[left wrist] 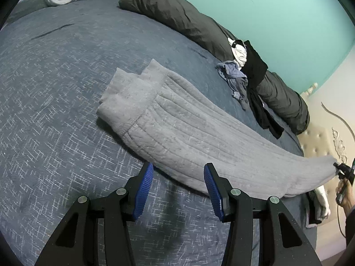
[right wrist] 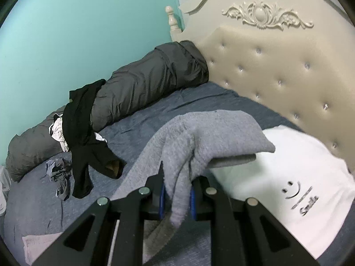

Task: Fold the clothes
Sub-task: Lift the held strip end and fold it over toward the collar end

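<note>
left tongs (left wrist: pixel 178 187), mine, hover above the blue bedcover (left wrist: pixel 66 93) with both blue pads apart and nothing between them, just short of the near edge of the grey quilted garment (left wrist: pixel 177 130). right tongs (right wrist: pixel 176 196), also mine, are clamped on one bunched end of that same garment (right wrist: pixel 199 137), which hangs up from the bed towards them; in the left wrist view the right tongs (left wrist: pixel 342 169) appear small at the far right, with the garment's tapered end pulled to them. the rest of the garment lies along the middle of the bed, its folded cuffs pointing to the foot. a white pillow (right wrist: pixel 306 177) with a smile print lies at the head edge below the tufted headboard (right wrist: pixel 277 71). a dark rolled duvet (right wrist: pixel 150 82) runs along the wall edge, with black clothing (right wrist: pixel 82 133) draped over it and a small crumpled blue-grey item (right wrist: pixel 57 170) beside it.
</note>
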`<action>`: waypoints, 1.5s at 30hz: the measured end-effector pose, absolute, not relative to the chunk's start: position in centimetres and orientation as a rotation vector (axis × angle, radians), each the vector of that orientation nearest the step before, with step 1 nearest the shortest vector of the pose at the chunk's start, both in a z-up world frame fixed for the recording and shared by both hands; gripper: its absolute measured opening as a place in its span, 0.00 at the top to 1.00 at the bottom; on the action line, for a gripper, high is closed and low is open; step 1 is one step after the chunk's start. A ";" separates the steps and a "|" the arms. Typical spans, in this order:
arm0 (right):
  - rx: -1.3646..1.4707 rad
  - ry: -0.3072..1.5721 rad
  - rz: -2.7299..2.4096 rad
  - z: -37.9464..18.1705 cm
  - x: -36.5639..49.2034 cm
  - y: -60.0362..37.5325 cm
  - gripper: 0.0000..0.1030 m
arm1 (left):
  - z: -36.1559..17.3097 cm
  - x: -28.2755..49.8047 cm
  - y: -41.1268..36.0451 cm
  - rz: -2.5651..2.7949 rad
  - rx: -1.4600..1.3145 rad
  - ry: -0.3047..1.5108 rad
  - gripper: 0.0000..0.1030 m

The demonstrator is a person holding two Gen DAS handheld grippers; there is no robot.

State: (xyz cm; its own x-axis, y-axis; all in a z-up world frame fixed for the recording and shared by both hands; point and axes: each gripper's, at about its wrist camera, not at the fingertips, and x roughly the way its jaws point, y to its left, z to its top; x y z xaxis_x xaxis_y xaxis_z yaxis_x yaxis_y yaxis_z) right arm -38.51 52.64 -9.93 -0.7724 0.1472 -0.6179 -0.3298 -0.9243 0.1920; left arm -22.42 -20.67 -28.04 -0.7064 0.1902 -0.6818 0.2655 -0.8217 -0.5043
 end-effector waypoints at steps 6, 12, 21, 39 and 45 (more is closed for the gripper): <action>-0.961 0.400 2.828 -9.9 -39.5 48.2 0.84 | -27.7 -22.4 -20.0 -2.731 1.191 0.918 0.50; -0.985 0.389 2.948 -8.9 -40.3 42.3 0.85 | -27.4 -21.7 -20.5 -2.733 1.179 0.930 0.50; -1.053 0.312 3.155 -6.9 -40.5 29.2 0.85 | -26.7 -20.1 -21.6 -2.739 1.155 0.914 0.50; -1.387 -0.149 3.390 -14.7 -38.0 -1.8 0.85 | -26.9 -18.0 -24.7 -2.719 1.122 1.007 0.50; -1.487 -0.314 3.365 -18.4 -37.0 -8.8 0.84 | -26.8 -17.4 -25.9 -2.705 1.094 1.051 0.50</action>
State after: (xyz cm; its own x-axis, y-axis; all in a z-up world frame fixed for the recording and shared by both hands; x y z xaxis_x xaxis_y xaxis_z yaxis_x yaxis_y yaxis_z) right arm -37.03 -8.83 -18.44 -0.5517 -0.4132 -0.7245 0.5402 -0.8389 0.0671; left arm -17.44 -25.92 -26.84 -0.7506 0.2038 -0.6285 0.2738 -0.7698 -0.5766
